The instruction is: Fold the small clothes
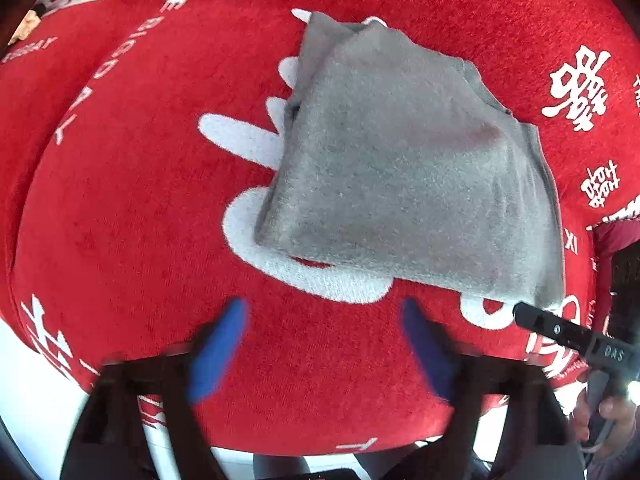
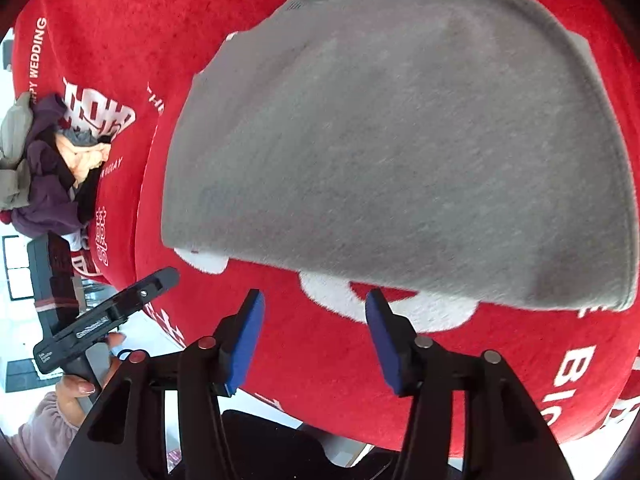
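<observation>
So the grey garment (image 1: 404, 168) is lying folded over on the red cloth (image 1: 140, 200) that covers the table, and both tools are sitting just off its near edge with nothing in them. The left tool (image 1: 324, 348) has its blue pads spread wide, only red cloth between them, and the garment is straight ahead of it, a bit to the right. The right tool (image 2: 314, 340) is also open, though less wide, and empty, pointed at the near hem, which runs side to side across its view with the thick folded corner off to the right. I'd say the right tool is the nearer one; in its view the hem sits just beyond the pad tips, while the left one has a wider strip of red in front of it. The garment's long side looks like it runs along that near edge, so any next fold would probably go across it, but that's my guess. What each view adds: the left one shows the whole garment outline, its layered far corner, and the right tool's black body poking in at the garment's near right corner. The right view shows a pile of other clothes (image 2: 48, 168) off to the left, plus the person's hand (image 2: 80, 384) holding the left tool's handle, which the left view never catches.
</observation>
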`<state>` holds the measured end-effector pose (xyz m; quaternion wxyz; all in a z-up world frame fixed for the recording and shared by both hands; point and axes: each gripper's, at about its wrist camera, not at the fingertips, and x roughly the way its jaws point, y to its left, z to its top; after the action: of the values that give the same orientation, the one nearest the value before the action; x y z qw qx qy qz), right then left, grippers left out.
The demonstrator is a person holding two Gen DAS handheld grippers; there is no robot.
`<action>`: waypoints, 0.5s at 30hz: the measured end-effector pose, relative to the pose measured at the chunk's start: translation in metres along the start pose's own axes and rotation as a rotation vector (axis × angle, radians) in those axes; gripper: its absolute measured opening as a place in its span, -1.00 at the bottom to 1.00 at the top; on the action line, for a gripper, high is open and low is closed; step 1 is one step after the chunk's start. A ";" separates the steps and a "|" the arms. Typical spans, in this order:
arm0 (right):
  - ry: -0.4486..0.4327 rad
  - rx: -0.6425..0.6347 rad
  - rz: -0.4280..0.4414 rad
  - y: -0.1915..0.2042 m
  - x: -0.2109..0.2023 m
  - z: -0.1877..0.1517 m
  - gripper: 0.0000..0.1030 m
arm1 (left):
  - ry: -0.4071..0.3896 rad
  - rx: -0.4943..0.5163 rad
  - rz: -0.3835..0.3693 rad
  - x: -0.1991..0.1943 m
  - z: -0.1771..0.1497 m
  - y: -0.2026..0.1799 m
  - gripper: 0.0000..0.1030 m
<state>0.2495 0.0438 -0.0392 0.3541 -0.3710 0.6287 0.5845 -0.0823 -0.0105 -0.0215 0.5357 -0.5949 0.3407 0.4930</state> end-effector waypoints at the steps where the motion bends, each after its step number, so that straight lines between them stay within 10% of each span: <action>1: 0.003 0.001 0.002 0.001 0.001 -0.001 0.13 | -0.005 0.001 0.002 0.000 0.000 0.000 0.74; 15: 0.012 0.046 0.007 0.008 0.016 -0.006 0.33 | 0.050 -0.054 0.089 0.020 -0.006 0.011 0.74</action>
<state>0.2348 0.0371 -0.0494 0.3567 -0.3643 0.6453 0.5689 -0.0857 -0.0159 -0.0441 0.4881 -0.6057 0.3666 0.5104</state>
